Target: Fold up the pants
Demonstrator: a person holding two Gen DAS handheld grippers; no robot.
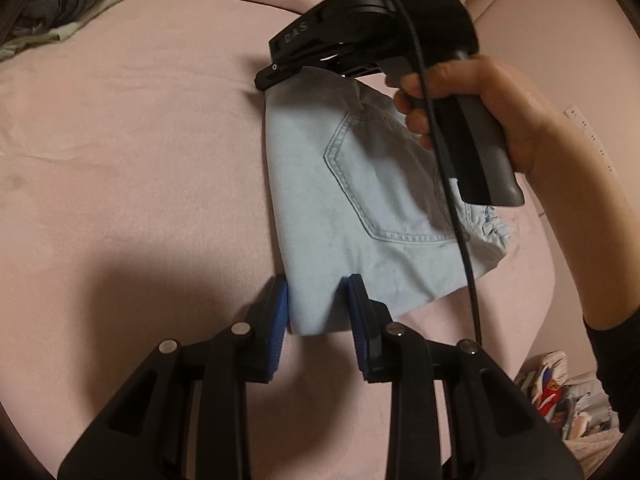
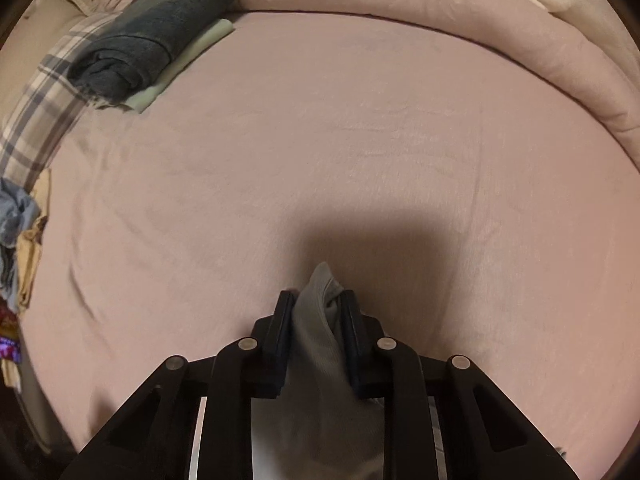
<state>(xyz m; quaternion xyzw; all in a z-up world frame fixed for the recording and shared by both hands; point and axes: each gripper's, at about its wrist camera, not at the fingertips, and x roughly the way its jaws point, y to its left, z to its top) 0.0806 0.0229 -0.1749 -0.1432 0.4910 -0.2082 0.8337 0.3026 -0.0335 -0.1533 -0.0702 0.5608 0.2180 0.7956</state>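
Clamping both black hand-held grippers onto one pair of folded light-blue denim pants (image 1: 360,208), a person is working over a pink bedsheet (image 1: 140,140). Left gripper (image 1: 318,320), with blue ribbed pads, is pinching the near corner of the pants; right gripper (image 2: 316,320) is gripping the far corner, fabric bunching between its jaws. Only the left wrist view is showing the person's hand (image 1: 480,116) on the right gripper's grey handle and the back pocket (image 1: 384,176). Only the right wrist view is showing one dark grey folded garment (image 2: 156,32) lying far off by a plaid cloth (image 2: 44,108).
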